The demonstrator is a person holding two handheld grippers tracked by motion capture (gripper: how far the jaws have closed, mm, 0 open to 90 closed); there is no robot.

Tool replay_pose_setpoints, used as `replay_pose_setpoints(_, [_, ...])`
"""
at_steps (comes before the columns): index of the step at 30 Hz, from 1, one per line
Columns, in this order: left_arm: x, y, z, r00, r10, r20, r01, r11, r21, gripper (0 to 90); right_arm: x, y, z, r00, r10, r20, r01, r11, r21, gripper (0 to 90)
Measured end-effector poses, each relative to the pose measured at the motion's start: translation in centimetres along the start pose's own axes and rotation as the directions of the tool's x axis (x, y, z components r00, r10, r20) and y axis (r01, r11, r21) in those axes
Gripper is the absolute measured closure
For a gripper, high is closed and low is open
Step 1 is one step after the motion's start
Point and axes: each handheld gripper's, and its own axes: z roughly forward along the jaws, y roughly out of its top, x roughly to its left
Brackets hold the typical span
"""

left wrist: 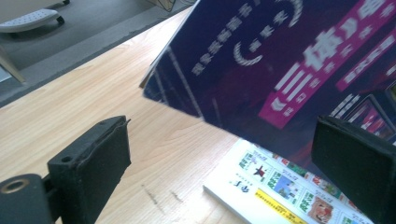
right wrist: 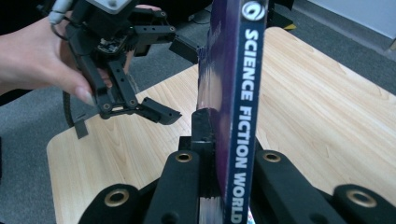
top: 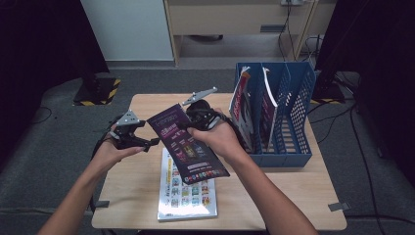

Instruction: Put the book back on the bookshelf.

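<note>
Gripping the purple magazine (top: 188, 144) by its spine, the right tongs (top: 195, 120) are clamped tight on it, holding it tilted in the air above the tabletop (top: 137, 196). In the right gripper view the spine (right wrist: 243, 107) stands upright between the black jaws. Left tongs (top: 147, 142) are spread wide just off the magazine's near-left edge, nothing between them; in the left gripper view the cover's corner (left wrist: 144, 88) hangs over bare wood with clear air below. Under the raised magazine a second, pale magazine (top: 188, 193) lies flat, its near edge close to the tabletop's front rim. Over to the right, the blue file rack (top: 288, 112) stands with two magazines (top: 242, 110) upright in its left slots, and open slots to the right.
</note>
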Motion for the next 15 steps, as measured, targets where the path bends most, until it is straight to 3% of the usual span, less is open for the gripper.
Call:
replay_pose_setpoints(6, [0.9, 1.2, -0.6, 1.0000, -0.004, 0.002, 0.004, 1.0000, 0.000, 4.4, -0.1, 1.0, -0.4, 0.9995, -0.029, -0.014, 0.029, 1.000, -0.008, 84.2])
replay_pose_setpoints(15, [0.9, 3.3, -1.2, 0.9995, 0.029, 0.016, -0.029, 0.9995, -0.015, 4.4, 0.1, 1.9, -1.1, 0.9980, -0.061, -0.019, 0.061, 0.998, -0.009, 84.2])
